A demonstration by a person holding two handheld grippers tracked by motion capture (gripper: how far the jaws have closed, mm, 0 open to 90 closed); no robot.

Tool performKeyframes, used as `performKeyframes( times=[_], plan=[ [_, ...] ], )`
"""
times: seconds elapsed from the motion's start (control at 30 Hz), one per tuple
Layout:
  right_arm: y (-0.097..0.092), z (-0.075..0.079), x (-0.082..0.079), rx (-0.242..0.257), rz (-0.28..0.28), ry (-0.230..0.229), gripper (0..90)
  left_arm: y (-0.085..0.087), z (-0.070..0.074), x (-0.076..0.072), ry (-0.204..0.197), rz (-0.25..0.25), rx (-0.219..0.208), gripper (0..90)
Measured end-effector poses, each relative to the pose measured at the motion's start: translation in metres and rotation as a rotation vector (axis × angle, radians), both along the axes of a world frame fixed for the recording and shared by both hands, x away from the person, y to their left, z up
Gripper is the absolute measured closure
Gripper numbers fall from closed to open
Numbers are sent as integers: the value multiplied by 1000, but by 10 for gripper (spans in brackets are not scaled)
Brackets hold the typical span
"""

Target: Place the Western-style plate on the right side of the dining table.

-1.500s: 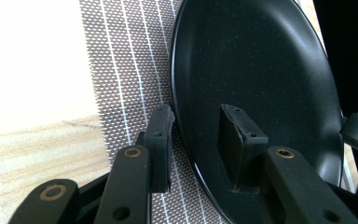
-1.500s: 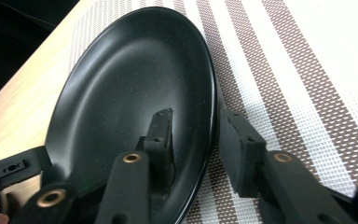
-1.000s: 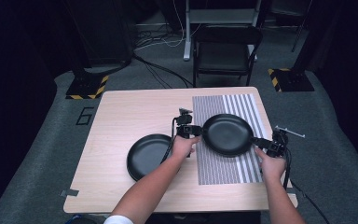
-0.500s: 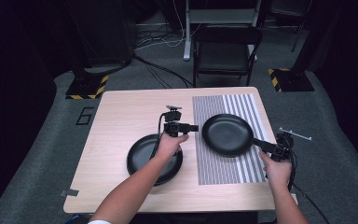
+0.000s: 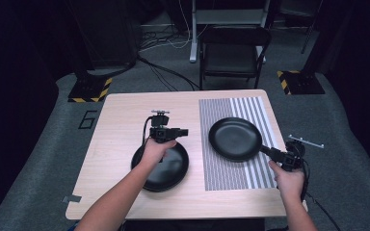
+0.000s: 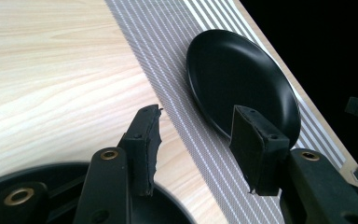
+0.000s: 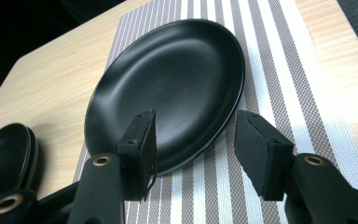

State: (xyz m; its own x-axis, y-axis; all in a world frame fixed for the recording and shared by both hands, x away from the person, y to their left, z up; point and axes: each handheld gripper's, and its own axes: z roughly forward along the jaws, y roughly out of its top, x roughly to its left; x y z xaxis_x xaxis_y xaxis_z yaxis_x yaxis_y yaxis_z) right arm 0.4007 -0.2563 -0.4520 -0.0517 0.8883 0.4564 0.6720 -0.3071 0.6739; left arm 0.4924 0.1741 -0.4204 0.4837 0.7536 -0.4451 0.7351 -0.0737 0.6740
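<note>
A black plate (image 5: 235, 138) (image 7: 168, 79) (image 6: 242, 79) lies flat on the striped placemat (image 5: 231, 178). A stack of black plates (image 5: 166, 168) (image 7: 9, 144) rests on the bare wood to its left. My left gripper (image 5: 185, 131) (image 6: 198, 140) hovers over the stack's far edge, pointing toward the mat. Its jaws have just been opening and stand open with nothing between them. My right gripper (image 5: 273, 152) (image 7: 196, 140) sits at the near right rim of the plate on the mat. Its jaws have just been opening too; they stand open on either side of that rim without pressing on it.
The wooden table (image 5: 120, 125) has bare room at its back left. A folding chair (image 5: 233, 53) stands beyond the far edge, and cables run across the dark floor. The table's right edge lies close behind my right hand.
Both grippers have let go of the plate on the mat. My left hand has swung left and now hangs over the stack. My right gripper has backed off slightly from the rim.
</note>
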Motion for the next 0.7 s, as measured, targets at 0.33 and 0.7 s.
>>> performKeyframes(
  times=[0.33,0.7],
  plan=[
    [2,4,-17,-6,29,-26,474,45,-3,-21,-25,14,-2,518],
    [16,8,-32,-39,79,-83,439,95,-12,-47,-68,57,6,497]
  ],
)
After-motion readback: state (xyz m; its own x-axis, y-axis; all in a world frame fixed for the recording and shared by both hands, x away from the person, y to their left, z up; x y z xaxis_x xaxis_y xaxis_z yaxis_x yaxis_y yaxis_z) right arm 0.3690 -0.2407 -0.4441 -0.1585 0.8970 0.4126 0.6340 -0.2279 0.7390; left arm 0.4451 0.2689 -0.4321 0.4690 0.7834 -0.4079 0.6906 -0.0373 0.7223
